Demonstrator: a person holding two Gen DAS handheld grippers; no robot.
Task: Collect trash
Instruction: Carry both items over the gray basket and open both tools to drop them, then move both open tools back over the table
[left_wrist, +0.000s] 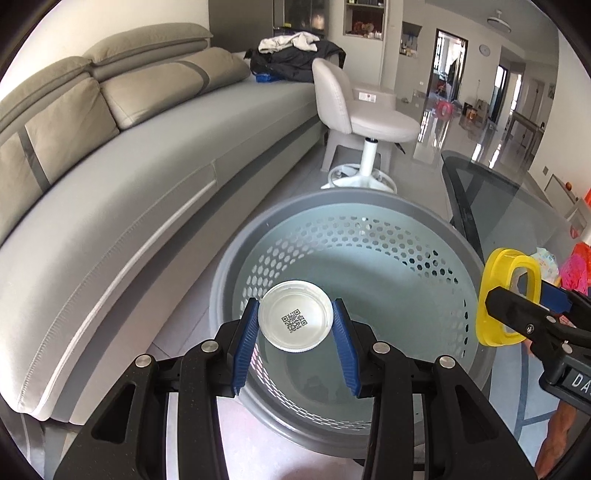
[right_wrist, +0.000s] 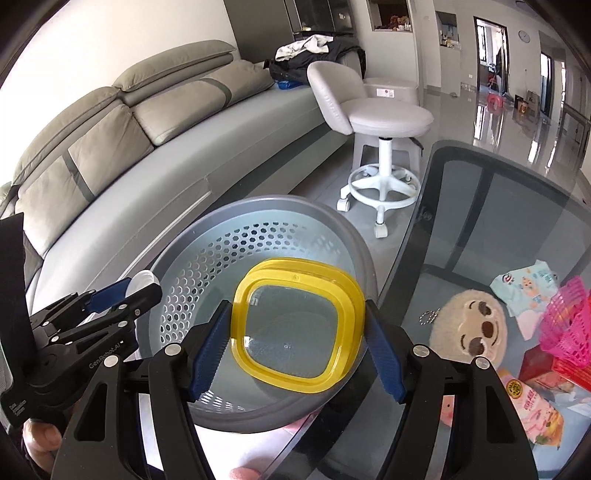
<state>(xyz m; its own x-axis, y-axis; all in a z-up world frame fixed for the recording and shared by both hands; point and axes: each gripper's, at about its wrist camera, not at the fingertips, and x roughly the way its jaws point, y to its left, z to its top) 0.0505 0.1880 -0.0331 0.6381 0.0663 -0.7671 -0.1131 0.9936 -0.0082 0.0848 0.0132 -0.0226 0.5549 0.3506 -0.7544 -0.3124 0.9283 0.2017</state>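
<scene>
My left gripper (left_wrist: 294, 322) is shut on a round white lid (left_wrist: 293, 320) with a QR code inside, held over the mouth of the grey perforated waste basket (left_wrist: 436, 221). My right gripper (right_wrist: 297, 325) is shut on a yellow square lid with a clear centre (right_wrist: 295, 326), also above the basket (right_wrist: 221, 221). In the left wrist view the yellow lid (left_wrist: 496, 299) and the right gripper (left_wrist: 517, 302) show at the right edge. In the right wrist view the left gripper (right_wrist: 122, 295) with the white lid (right_wrist: 142, 280) shows at the left.
The basket stands on the floor between a long grey sofa (left_wrist: 147, 166) and a glass table (right_wrist: 498, 206). On the table lie a plush toy (right_wrist: 469, 325), a pink mesh basket (right_wrist: 565, 325), packets (right_wrist: 535, 406) and a printed cloth (right_wrist: 528, 288). A white stool (right_wrist: 384, 122) stands behind.
</scene>
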